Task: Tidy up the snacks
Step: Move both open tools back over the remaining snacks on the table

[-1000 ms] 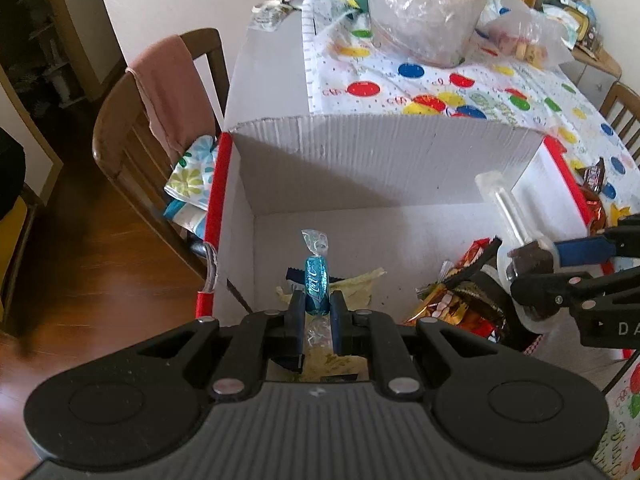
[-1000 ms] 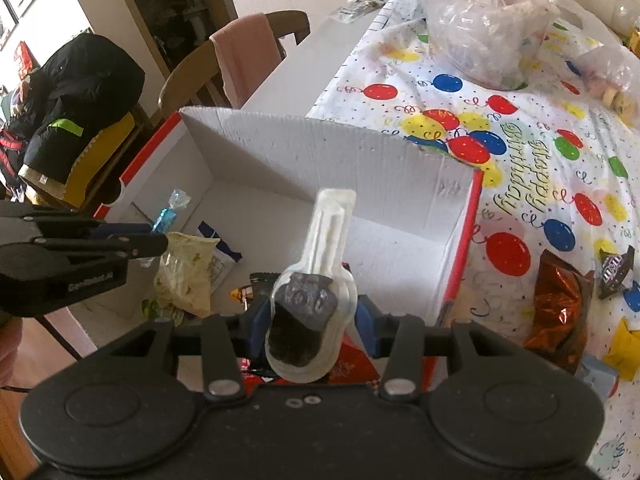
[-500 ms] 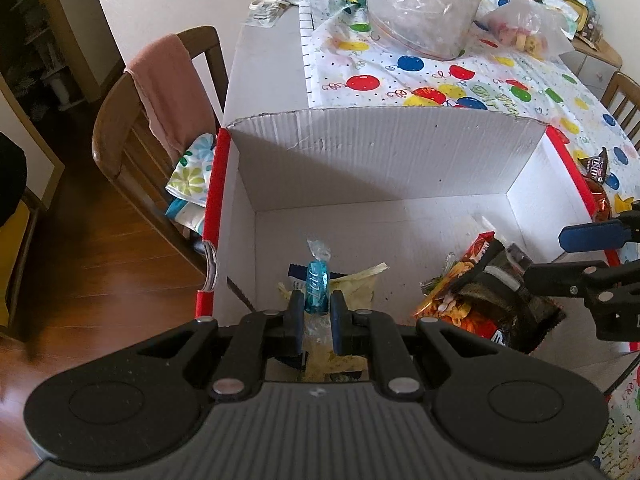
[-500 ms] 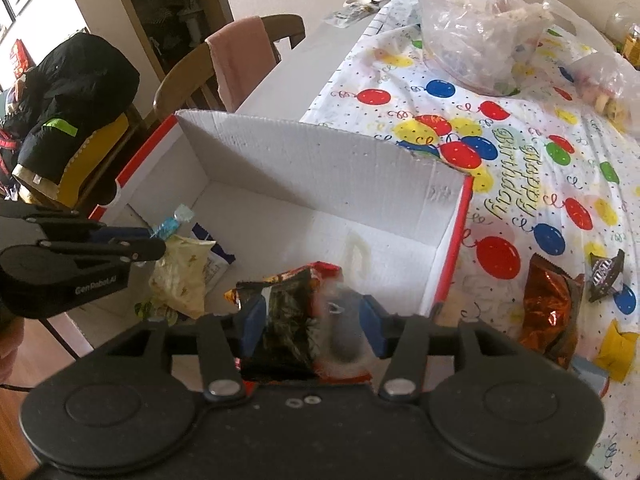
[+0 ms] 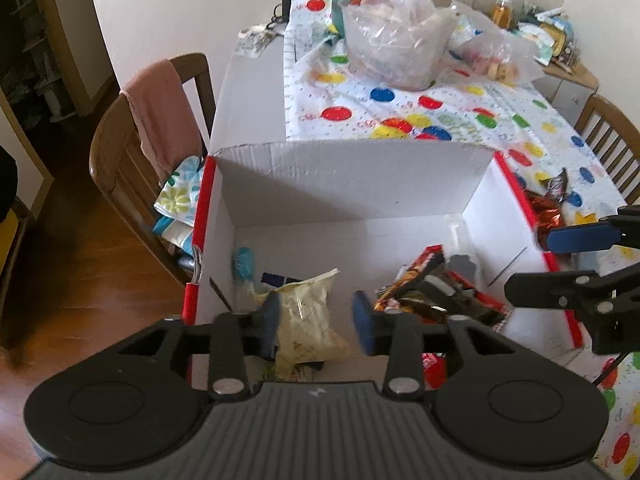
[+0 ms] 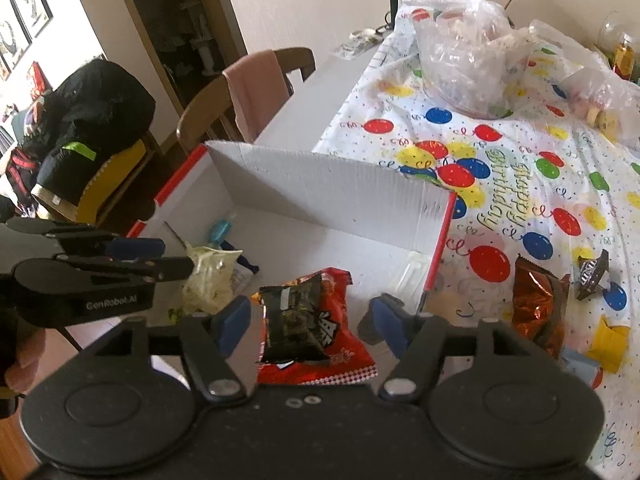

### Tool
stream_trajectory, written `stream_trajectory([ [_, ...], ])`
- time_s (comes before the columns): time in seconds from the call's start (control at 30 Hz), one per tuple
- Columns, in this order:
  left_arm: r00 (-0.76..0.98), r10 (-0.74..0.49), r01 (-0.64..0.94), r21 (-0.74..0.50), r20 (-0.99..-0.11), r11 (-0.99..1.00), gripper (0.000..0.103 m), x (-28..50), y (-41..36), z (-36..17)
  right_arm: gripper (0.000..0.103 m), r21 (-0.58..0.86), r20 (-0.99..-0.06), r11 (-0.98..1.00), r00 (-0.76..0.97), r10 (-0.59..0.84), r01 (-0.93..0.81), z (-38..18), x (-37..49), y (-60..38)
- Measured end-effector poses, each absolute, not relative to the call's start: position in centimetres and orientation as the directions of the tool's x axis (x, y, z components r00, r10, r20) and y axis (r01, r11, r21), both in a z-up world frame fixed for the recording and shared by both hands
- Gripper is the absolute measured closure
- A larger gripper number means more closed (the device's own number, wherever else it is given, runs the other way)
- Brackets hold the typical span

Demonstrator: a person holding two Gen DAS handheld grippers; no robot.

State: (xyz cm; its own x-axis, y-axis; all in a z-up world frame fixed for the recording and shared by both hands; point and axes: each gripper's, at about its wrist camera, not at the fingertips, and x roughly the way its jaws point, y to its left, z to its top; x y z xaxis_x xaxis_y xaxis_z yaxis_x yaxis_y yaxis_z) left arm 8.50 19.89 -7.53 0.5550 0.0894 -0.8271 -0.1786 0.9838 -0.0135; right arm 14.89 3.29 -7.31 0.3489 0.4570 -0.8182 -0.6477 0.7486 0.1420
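Hovering over the box (image 5: 352, 172), left gripper (image 5: 316, 322) and right gripper (image 6: 310, 320) gape empty.

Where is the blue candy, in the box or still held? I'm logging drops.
In the box: the blue candy lies by its left wall, and the left claw is open.

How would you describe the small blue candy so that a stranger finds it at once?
Look inside the white cardboard box on the table. The blue candy lies in its far left corner, beside a pale yellow bag. It is the only small, twisted, blue-wrapped piece there.
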Motion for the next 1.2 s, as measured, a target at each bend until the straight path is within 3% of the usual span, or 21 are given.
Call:
stream_trajectory([
  [0.03,0.566,0.09,-0.179,-0.016,-0.82,0.984,0.046,8.3,19.7,-7.2,0.027,0.144,-0.813,0.747,0.353,0.463,-0.649,-7.0,14.7,3.1],
  [0.27,0.611,0.065,-0.155,-0.039,-0.789,0.987,0.042,7.2,17.4,-5.4,0.021,0.181,-0.77,0.732,0.369,0.521,-0.656,-5.3,13.4,0.8],
  [0.33,0.625,0.055,-0.143,-0.045,-0.778,0.989,0.032,6.8,16.6,-5.1,0.014,0.193,-0.754,0.729,0.376,0.538,-0.657,-4.9,13.0,0.1],
  [0.87,0.696,-0.024,-0.075,-0.106,-0.718,0.992,0.024,7.3,7.5,-3.7,0.0,0.238,-0.677,0.742,0.441,0.59,-0.627,-3.1,12.5,-9.2],
  [1.2,0.699,-0.054,-0.06,-0.133,-0.713,0.989,0.02,9.6,0.6,-4.4,0.0,0.198,-0.7,0.785,0.476,0.533,-0.587,-3.4,14.9,-17.6],
])
